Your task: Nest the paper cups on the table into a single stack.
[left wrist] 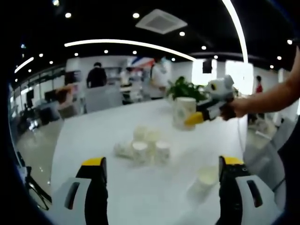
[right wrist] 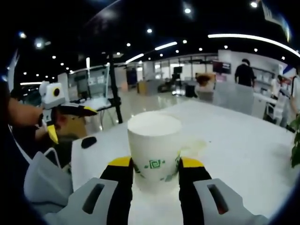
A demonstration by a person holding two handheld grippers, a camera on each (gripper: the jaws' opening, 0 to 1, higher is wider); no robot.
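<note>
Your right tongs, grey with black jaws and yellow tips, frame a white paper cup printed with a green motif. Your left tongs match; white paper cups cluster on the white tabletop.

A white paper cup with a green print stands upright, mouth up. More white cups cluster mid-bench. One cup lies tipped, nearer, to their right.

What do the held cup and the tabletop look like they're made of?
Held cup: likely paper, matte off-white wall with a printed green motif, squeezed between the right gripper fingers. Tabletop: smooth white surface, possibly laminate; a soft sheen shows, but the blur leaves it open.
</note>
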